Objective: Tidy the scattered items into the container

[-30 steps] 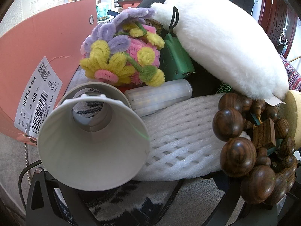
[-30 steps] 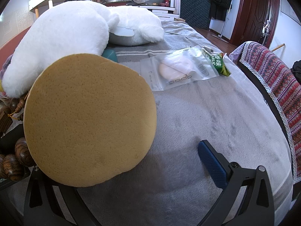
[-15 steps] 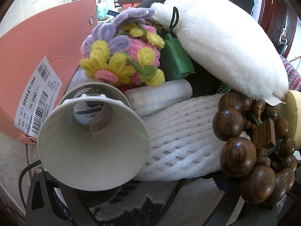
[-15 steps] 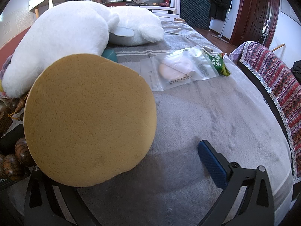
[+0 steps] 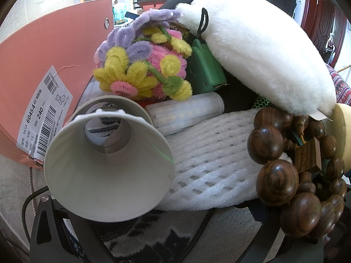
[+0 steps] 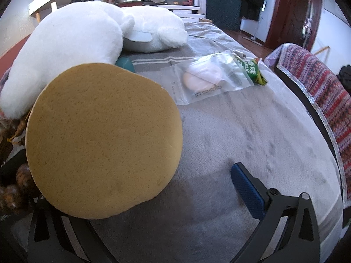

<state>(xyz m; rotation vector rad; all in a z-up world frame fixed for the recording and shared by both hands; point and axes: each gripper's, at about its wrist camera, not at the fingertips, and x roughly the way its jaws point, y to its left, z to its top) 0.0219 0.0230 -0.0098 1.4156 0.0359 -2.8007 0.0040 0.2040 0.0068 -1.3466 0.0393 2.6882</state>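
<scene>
In the left wrist view a white cone-shaped lampshade lies against my left gripper's left finger, a wooden bead bracelet against the right one; the jaws stand wide apart. Behind lie white foam netting, an LED corn bulb, pipe-cleaner flowers, a green case and a white plush. In the right wrist view a round yellow sponge leans on my right gripper's left side; the blue-padded right finger stands well apart.
A pink cardboard box wall with a barcode label stands at left. On the grey blanket lie a clear zip bag with powder puffs and a green packet. A patterned cloth edges the right.
</scene>
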